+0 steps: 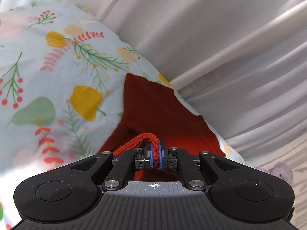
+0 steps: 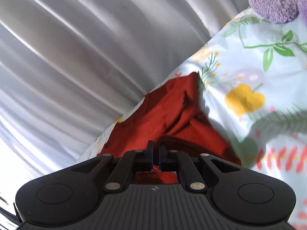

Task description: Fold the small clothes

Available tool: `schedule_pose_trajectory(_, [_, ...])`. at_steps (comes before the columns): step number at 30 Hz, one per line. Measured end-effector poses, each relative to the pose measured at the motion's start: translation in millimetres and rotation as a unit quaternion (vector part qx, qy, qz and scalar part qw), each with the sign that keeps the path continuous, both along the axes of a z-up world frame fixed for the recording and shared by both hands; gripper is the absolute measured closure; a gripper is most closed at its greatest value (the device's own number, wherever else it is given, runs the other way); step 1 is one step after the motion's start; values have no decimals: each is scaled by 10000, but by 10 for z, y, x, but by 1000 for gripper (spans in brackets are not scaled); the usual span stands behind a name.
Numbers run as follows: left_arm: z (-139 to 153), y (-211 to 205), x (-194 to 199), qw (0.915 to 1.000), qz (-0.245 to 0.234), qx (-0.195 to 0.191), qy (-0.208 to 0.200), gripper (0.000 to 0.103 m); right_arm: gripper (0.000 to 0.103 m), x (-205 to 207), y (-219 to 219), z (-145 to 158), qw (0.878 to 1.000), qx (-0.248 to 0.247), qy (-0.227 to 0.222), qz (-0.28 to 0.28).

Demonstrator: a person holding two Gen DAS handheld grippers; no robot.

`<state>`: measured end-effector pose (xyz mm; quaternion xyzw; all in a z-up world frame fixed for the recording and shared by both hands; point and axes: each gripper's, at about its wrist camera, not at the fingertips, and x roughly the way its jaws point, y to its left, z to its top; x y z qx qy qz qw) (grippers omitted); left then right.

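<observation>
On the pale blue floral-print bedsheet [image 1: 38, 61], the small rust-red knit garment [image 1: 159, 111] lies with its far part on the sheet and its near edge lifted off. Left gripper [image 1: 155, 153] is clamped on a ribbed hem fold of the red fabric, cloth sandwiched between the blue pads. Right gripper [image 2: 155, 154] is likewise clenched on a bunched edge of the same garment [image 2: 168, 113], red knit visible between the black jaws and below them. White pleated curtain [image 1: 220, 38] backs the bed; a purple plush toy [image 2: 276, 2] sits at the far corner of the sheet in the right wrist view.

Looks like the fold-over step: both near corners pinched, ready to carry toward the far edge.

Doing it well, my read:
- keep both grippers level with each other so the fold line stays straight
- hold mild tension between the two, no sag in the middle
- lift just enough to clear the lower layer, avoid dragging the far part
- line up edges before letting go
- watch the sheet doesn't get pinched along
</observation>
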<state>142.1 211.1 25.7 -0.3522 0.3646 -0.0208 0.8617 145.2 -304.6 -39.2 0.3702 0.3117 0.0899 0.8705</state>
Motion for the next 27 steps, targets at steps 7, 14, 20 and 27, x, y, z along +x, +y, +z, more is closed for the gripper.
schedule_pose_trajectory(7, [-367, -253, 565, 9957, -269, 838, 303, 96, 99, 573, 264, -164, 9935, -1099, 213, -199])
schedule_pose_trajectory(14, [-581, -186, 672, 9926, -540, 993, 448, 93, 98, 785, 407, -378, 9855, -1660, 350, 11])
schedule_pose_trajectory(20, [-429, 41, 568, 9947, -433, 934, 39, 54, 75, 709, 294, -239, 9770, -2120, -10, -240])
schedule_pose_trajectory(27, [-737, -109, 709, 9827, -1044, 1441, 506, 50, 64, 836, 358, -320, 9650, -2528, -72, 691])
